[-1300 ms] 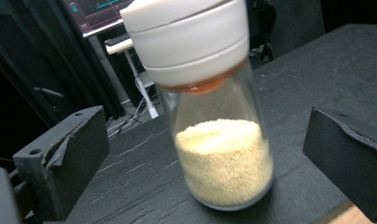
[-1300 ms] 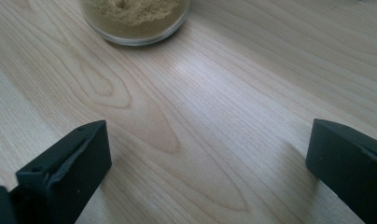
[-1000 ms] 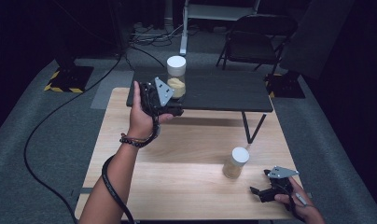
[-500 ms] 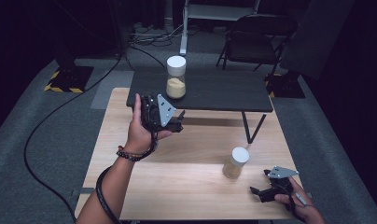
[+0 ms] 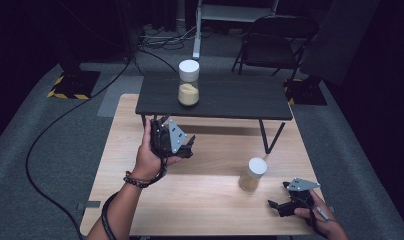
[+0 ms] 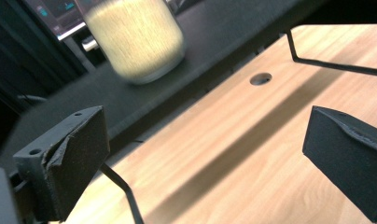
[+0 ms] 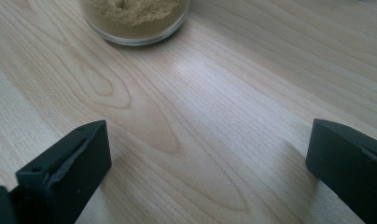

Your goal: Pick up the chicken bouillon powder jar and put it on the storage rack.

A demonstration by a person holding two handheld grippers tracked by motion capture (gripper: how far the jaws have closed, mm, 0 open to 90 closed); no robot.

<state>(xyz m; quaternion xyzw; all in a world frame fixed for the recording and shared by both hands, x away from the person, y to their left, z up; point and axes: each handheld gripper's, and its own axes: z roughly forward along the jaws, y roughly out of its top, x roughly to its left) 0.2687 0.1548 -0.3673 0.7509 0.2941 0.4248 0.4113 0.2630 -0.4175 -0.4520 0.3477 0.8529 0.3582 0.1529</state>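
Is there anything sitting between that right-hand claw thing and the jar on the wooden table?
Nothing visible. The right gripper rests open on the wooden table, and only bare wood lies between it and the white-lidded jar of tan powder just ahead.

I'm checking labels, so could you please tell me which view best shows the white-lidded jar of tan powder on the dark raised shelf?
The high view: the white-lidded jar of tan powder stands whole. The left gripper view blurs it and crops its lid.
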